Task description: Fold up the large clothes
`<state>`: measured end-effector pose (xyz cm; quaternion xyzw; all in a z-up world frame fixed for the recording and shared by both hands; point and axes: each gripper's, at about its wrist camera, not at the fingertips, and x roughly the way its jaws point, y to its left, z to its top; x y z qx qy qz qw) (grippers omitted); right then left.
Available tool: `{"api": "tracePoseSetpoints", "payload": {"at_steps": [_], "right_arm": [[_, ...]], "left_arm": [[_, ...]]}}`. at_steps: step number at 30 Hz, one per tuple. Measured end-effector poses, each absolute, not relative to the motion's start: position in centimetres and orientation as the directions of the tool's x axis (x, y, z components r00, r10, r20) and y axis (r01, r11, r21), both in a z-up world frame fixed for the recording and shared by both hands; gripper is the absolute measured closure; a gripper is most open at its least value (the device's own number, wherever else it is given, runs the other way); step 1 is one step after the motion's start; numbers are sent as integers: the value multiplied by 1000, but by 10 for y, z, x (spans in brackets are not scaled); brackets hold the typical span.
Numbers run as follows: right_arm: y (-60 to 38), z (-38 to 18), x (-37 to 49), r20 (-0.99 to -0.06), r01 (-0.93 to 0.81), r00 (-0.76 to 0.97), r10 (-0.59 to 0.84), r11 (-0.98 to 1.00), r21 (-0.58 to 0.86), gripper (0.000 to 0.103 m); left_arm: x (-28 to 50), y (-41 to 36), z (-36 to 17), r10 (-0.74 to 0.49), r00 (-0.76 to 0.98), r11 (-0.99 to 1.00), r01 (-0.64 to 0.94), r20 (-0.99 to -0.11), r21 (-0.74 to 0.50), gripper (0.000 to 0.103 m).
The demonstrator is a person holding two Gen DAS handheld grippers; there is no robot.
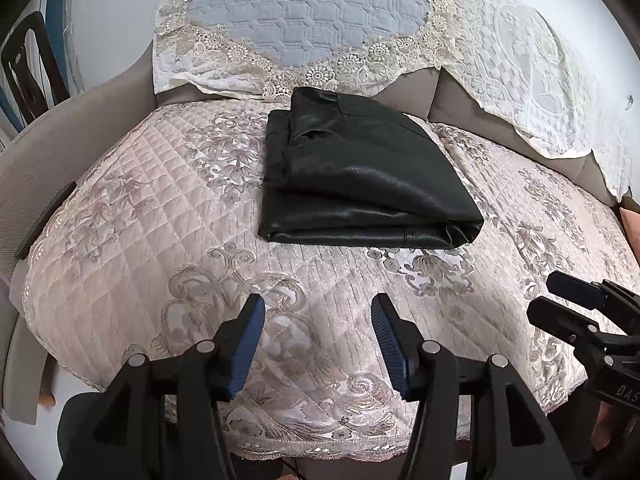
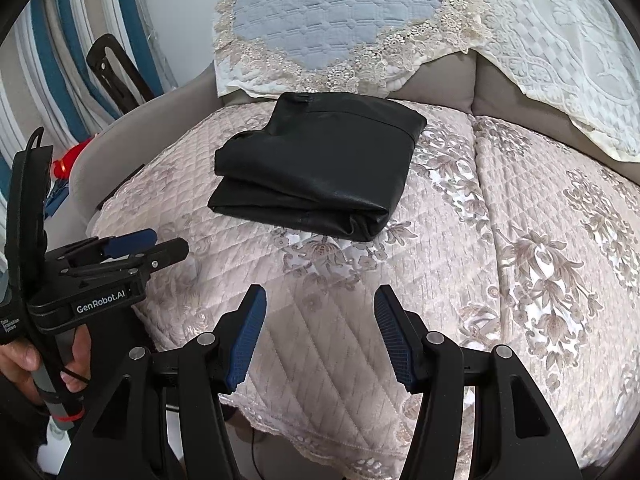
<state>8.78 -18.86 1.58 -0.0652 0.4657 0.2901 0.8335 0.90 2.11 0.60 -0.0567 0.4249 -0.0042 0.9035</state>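
Observation:
A black leather-like garment (image 1: 360, 176) lies folded into a compact stack on the pink quilted sofa seat cover (image 1: 140, 216); the right wrist view shows the garment (image 2: 320, 172) from the other side. My left gripper (image 1: 318, 312) hovers over the seat's front part, short of the garment, open with nothing between its blue pads. It shows from the side as the left gripper (image 2: 164, 242) in the right wrist view. My right gripper (image 2: 320, 304) is likewise open and empty above the seat cover (image 2: 500, 208). It appears at the far right as the right gripper (image 1: 552, 296).
A blue quilted cover with lace trim (image 1: 304, 12) drapes the sofa back, and a white lace cover (image 1: 536, 64) hangs beside it. The beige armrest (image 1: 56, 152) bounds the left side. A person's hand (image 2: 24, 364) grips the left tool's handle. Striped fabric (image 2: 48, 68) hangs at far left.

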Motion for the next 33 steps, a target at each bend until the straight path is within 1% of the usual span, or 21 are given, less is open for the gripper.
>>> {"api": "tracePoseSetpoints", "payload": {"at_steps": [8, 33], "right_arm": [[-188, 15, 88, -818, -541, 392, 421, 824, 165, 46], [-188, 17, 89, -814, -540, 389, 431, 823, 178, 46]], "left_arm": [[9, 20, 5, -41, 638, 995, -42, -769, -87, 46], [9, 13, 3, -43, 628, 995, -44, -777, -90, 45]]}}
